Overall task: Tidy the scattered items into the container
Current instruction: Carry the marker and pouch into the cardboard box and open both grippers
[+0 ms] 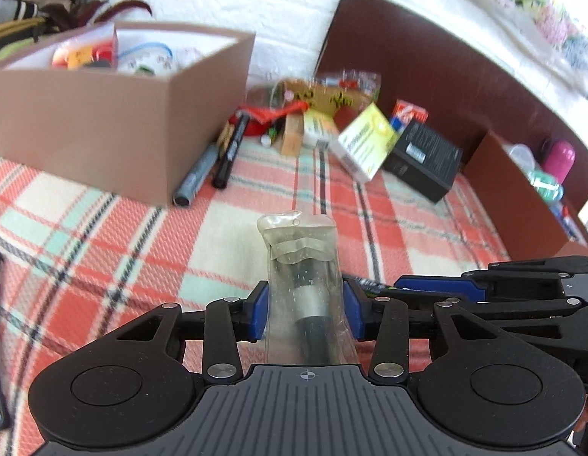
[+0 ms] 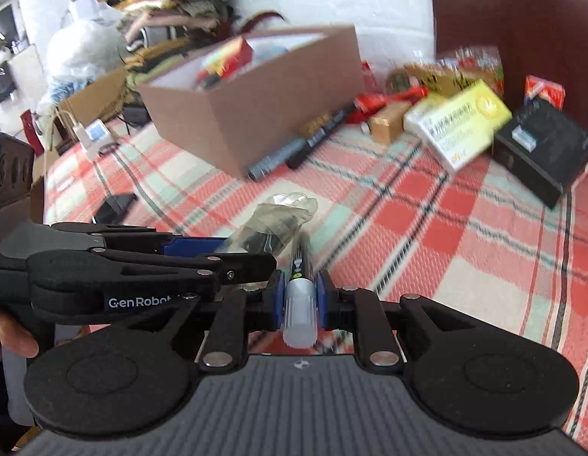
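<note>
The left tool [image 1: 304, 313] is clenched on a clear plastic sleeve [image 1: 299, 266] with a dark pen-like thing inside; it sits dead centre in the lower half of the left wrist view, poking up and away from the blue pads [image 1: 259, 313]. That wrap looks light, thin and slick, so it may crumple or slide; the safer hold is where the stiff core lies, which is about where the pads press. In the right wrist view, the right tool [image 2: 301, 300] grips a marker [image 2: 301, 304] with a silver-grey cap, low and centre, rigid and light but round, so it could roll between the pads. The two tools sit side by side above the plaid bedspread [image 1: 104, 266]. The cardboard box [image 1: 104, 129], already part filled, stands upper left, with more pens [image 1: 206, 167] against its wall and small cartons [image 1: 364, 140] piled to its right.
</note>
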`<act>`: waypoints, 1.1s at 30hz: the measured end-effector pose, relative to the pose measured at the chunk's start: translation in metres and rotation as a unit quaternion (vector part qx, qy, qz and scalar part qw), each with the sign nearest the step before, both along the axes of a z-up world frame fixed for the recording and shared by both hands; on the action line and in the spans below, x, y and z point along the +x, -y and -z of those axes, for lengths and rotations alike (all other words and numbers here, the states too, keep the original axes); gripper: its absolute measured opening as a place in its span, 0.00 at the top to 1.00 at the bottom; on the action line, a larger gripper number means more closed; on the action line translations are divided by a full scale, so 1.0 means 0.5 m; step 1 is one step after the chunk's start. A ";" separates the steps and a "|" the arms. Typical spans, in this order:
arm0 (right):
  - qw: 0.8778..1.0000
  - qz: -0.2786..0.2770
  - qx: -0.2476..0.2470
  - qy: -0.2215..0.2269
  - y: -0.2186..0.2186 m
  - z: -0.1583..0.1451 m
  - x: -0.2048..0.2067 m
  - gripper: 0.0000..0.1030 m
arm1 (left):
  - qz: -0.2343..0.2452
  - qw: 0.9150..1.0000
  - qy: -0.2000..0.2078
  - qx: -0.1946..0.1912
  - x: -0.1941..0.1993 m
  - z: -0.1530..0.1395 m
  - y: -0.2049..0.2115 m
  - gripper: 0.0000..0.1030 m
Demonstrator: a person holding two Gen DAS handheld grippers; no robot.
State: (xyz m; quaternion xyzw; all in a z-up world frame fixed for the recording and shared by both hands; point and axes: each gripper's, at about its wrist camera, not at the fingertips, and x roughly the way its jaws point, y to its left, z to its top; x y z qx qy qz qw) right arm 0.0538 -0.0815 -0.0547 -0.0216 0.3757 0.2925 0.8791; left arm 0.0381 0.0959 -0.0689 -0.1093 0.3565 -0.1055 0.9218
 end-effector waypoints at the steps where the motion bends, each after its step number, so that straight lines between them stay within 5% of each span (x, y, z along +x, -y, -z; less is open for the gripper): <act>1: 1.000 -0.002 0.002 0.006 -0.002 -0.010 -0.001 0.80 | -0.003 1.000 0.008 0.001 -0.002 -0.011 -0.002 0.60; 15: 0.991 -0.045 0.005 0.124 -0.090 -0.182 0.048 0.81 | -0.031 0.995 0.100 0.001 0.046 -0.166 -0.086 0.60; 26: 0.983 -0.088 -0.014 0.163 -0.184 -0.269 0.129 0.81 | -0.059 0.991 0.121 -0.017 0.125 -0.236 -0.179 0.61; 33: 0.982 -0.097 0.004 0.162 -0.290 -0.328 0.256 0.80 | -0.119 0.984 0.136 -0.005 0.228 -0.295 -0.283 0.58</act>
